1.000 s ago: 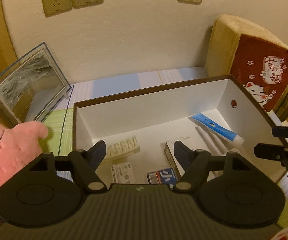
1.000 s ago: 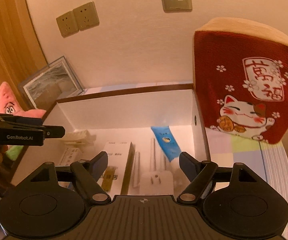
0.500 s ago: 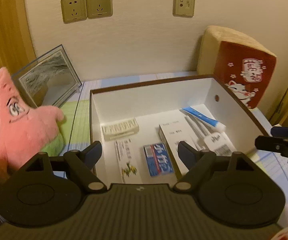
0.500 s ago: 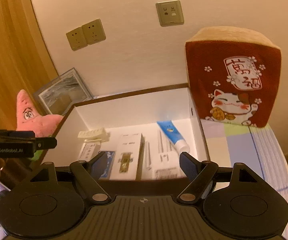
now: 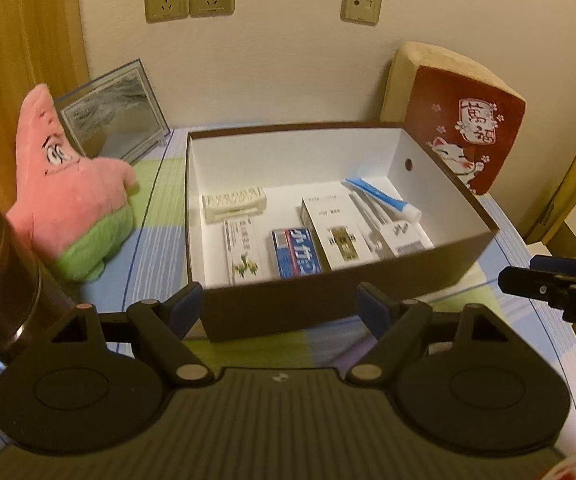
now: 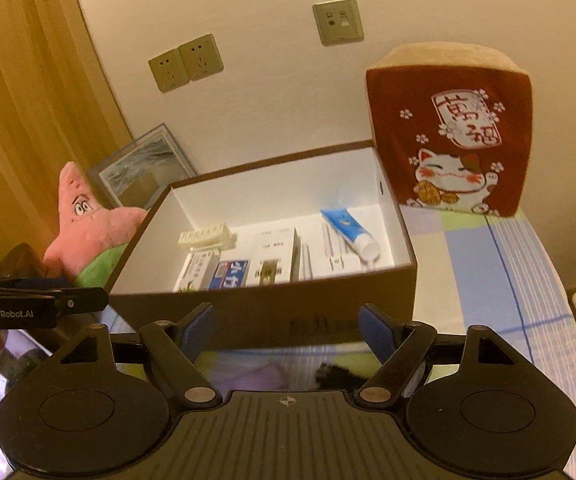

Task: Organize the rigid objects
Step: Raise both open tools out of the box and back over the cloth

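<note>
Both grippers had drawn back from the box over the last second. The left gripper [image 5: 278, 306] hung with its fingers wide and empty, and the right gripper [image 6: 286, 330] likewise — nothing between the pads of either.

Just beyond the fingers stood the near wall of the brown box [image 5: 328, 300], which a second before had lain under them. Past that wall, inside the box, the small cartons [image 5: 296, 250], the white clip block [image 5: 234, 204] and, farther to the right, the blue tube [image 5: 380, 196] lay side by side on the white floor.

Far left of the left fingers sat the pink plush [image 5: 68, 184] on the worktop [image 5: 160, 248]. The withdrawal suggested the sorting was finished — or nearly so.
</note>
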Motion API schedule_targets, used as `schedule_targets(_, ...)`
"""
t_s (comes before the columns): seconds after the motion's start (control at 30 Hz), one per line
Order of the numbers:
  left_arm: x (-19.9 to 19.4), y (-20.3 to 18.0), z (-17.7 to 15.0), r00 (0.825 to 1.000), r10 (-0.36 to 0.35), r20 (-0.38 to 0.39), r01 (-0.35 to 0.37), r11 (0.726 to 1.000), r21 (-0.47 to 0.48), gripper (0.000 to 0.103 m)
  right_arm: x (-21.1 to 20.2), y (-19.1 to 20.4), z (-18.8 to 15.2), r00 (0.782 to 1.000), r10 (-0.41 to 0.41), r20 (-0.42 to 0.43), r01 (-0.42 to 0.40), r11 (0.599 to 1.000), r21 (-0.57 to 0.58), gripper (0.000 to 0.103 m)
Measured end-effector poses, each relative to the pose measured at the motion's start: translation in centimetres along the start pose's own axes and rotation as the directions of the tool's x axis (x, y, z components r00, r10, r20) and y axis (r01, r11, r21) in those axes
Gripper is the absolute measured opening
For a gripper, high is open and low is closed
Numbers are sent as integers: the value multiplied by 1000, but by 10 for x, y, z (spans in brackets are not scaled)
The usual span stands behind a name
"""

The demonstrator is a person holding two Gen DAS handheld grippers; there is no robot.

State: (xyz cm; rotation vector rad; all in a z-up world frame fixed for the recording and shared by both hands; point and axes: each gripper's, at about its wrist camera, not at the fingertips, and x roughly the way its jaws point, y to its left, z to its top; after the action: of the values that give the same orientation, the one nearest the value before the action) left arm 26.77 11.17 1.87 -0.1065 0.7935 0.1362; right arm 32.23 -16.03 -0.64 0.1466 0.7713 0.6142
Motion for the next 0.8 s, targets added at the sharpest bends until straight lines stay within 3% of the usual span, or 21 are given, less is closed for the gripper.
schedule_targets(0.8,-12,-46,-77,986,-75,-147,82,996,44,80,-29,3,-72,989,-16,-146,16,1000,-3,76)
